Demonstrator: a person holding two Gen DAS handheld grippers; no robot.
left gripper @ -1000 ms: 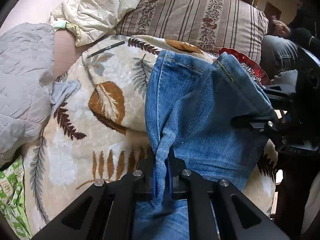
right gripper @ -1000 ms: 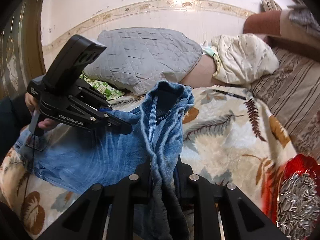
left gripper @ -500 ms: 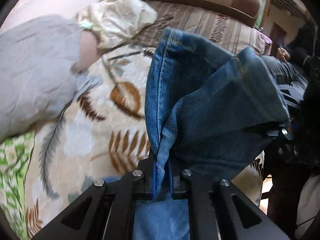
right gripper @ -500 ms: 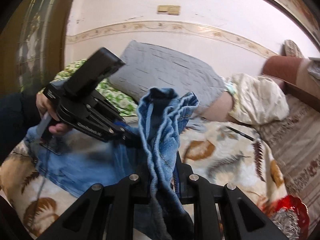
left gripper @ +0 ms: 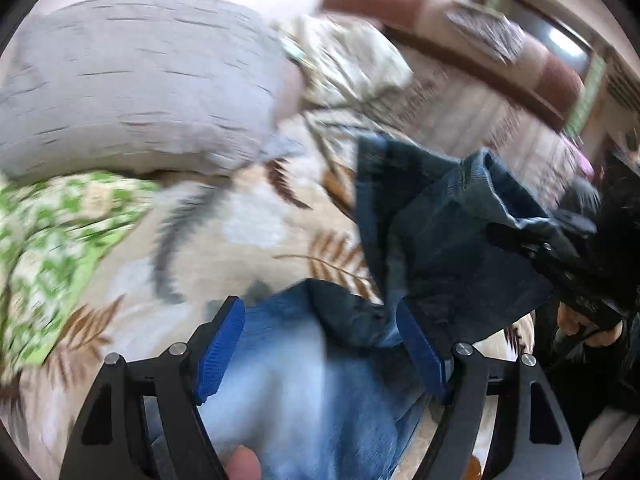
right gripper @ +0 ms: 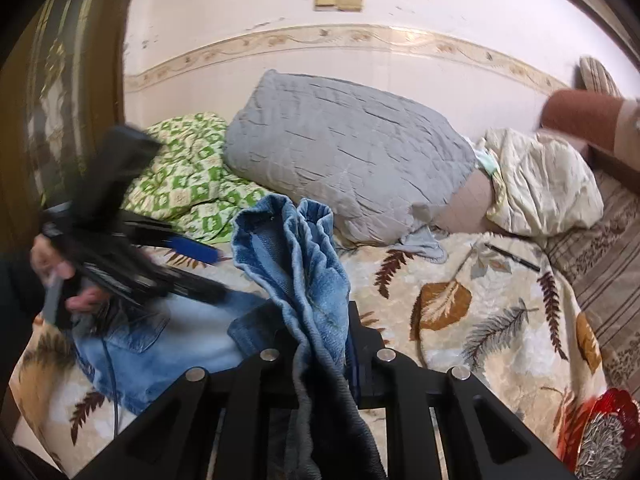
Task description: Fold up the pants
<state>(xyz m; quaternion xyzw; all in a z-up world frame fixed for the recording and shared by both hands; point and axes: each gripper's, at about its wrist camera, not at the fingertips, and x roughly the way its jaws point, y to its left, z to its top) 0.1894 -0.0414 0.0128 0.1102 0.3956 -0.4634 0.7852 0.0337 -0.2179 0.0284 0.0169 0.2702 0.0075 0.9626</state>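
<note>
Blue jeans (right gripper: 160,344) lie spread on a leaf-patterned blanket (right gripper: 460,320). My right gripper (right gripper: 324,360) is shut on a bunched fold of the jeans and holds it up above the bed. In the left wrist view that raised fold (left gripper: 440,232) hangs from the right gripper (left gripper: 516,240) at the right. My left gripper (left gripper: 320,344) has its jaws opening, its blue pads (left gripper: 222,348) spread wide. Denim lies below and between them, and the pads do not press on it. From the right wrist view the left gripper (right gripper: 220,274) is blurred, gripped by a hand (right gripper: 52,256).
A grey quilted pillow (right gripper: 344,160) and a green patterned cloth (right gripper: 188,184) lie at the head of the bed. A cream pillow (right gripper: 540,184) and a striped cushion (right gripper: 608,264) line the right side. A red dish of seeds (right gripper: 604,432) and a pen (right gripper: 512,258) rest on the blanket.
My left gripper let go of the denim edge, spread its jaws and swung left with a roll. My right gripper rose a little with its fold still held.
</note>
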